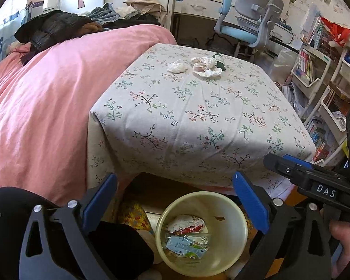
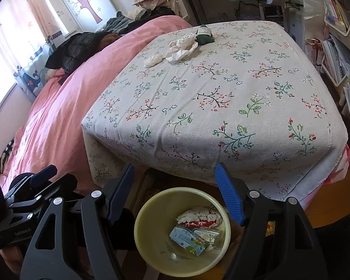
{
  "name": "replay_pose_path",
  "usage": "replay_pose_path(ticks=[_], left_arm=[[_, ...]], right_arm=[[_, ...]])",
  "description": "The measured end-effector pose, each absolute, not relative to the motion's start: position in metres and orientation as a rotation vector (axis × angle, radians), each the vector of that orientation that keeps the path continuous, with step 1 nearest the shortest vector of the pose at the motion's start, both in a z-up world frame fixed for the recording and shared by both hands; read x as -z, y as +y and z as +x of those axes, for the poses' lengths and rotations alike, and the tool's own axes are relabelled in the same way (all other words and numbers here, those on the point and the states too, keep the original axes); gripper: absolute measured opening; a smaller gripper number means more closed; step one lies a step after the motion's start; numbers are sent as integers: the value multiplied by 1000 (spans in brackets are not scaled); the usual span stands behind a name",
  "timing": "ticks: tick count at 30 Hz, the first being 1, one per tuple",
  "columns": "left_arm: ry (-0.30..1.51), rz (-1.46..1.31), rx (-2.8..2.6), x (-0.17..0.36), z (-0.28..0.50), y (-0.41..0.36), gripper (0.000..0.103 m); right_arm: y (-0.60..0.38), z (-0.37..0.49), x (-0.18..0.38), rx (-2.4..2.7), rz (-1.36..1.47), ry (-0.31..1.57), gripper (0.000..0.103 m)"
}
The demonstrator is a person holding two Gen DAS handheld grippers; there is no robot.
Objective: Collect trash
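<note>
A cream waste bin stands on the floor in front of the table and holds a crumpled red-and-white wrapper, a blue carton and a clear packet. My left gripper hangs above the bin, open wide, with nothing between its blue pads. My right gripper hovers over the same bin, also open and holding nothing. At the far side of the floral-clothed table lie a small crumpled tissue, a larger wad of paper and a dark green item.
A bed with a pink cover and dark clothes runs along the table's left. A blue-and-grey desk chair stands behind the table. Shelves crowded with books fill the right. A hand shows at the lower right.
</note>
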State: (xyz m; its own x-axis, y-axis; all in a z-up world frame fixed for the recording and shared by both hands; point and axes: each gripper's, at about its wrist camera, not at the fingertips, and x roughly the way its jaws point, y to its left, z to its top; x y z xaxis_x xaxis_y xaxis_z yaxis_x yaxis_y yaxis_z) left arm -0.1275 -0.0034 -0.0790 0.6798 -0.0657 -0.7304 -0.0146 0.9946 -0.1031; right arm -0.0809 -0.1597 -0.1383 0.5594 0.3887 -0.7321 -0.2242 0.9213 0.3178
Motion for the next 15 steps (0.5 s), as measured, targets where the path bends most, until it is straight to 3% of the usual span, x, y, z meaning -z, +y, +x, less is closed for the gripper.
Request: replay_pose_path(ticks=[15], left_arm=[[812, -91, 18, 78, -129, -4, 95]], right_arm=[[-159, -81, 138, -363, 194, 911, 69]])
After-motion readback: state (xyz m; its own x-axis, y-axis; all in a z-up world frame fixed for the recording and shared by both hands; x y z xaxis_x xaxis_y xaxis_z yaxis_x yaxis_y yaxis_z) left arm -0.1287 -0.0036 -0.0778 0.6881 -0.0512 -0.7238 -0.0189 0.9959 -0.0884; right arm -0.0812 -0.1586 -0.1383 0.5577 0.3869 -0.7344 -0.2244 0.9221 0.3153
